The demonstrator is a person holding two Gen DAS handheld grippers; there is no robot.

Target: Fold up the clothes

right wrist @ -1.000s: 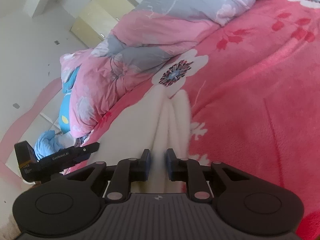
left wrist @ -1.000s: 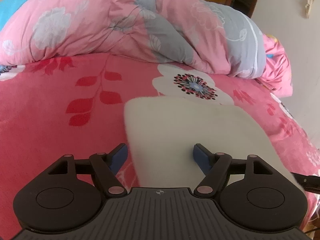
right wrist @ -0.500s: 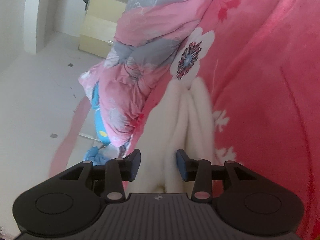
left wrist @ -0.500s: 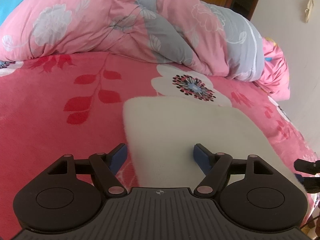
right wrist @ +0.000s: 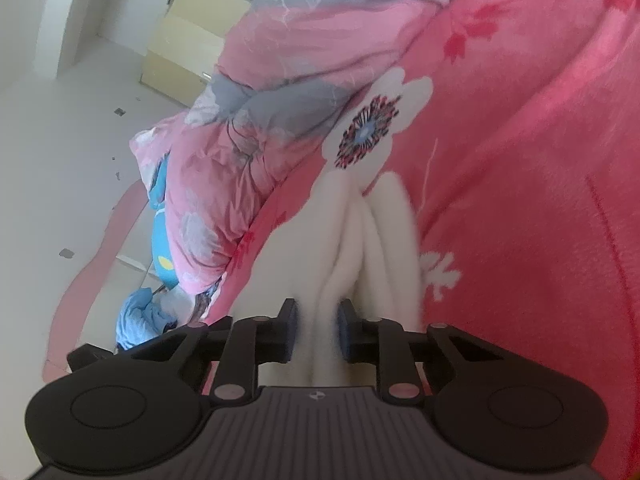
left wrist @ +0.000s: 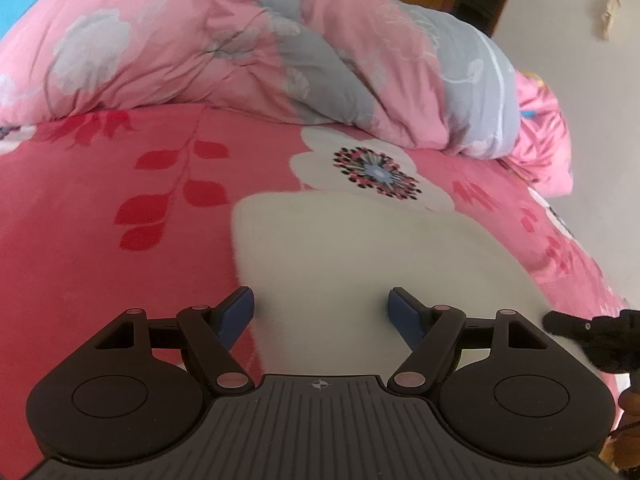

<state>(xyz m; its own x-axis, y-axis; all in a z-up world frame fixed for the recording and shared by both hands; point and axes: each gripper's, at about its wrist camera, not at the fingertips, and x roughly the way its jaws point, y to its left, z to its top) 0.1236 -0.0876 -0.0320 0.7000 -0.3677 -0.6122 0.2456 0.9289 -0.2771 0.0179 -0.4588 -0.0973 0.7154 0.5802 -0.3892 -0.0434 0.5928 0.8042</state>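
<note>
Left wrist view: the left tongs (left wrist: 320, 304) stood wide apart, gripping nothing, above the near part of the white garment (left wrist: 360, 256), which lay flat on the pink floral bed (left wrist: 100, 272).

Right wrist view: the right tongs (right wrist: 318, 330) were closing, with a bunched fold of the white garment (right wrist: 360, 248) between the pads and touching them.

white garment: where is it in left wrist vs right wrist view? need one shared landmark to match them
Left wrist: the white garment lies flat at centre, running from the white flower print down between the open left gripper.
Right wrist: the white garment is a bunched ridge at lower centre; the right gripper is closing on its folds.
Shared landmark: the white flower print just beyond the garment's far edge.
</note>
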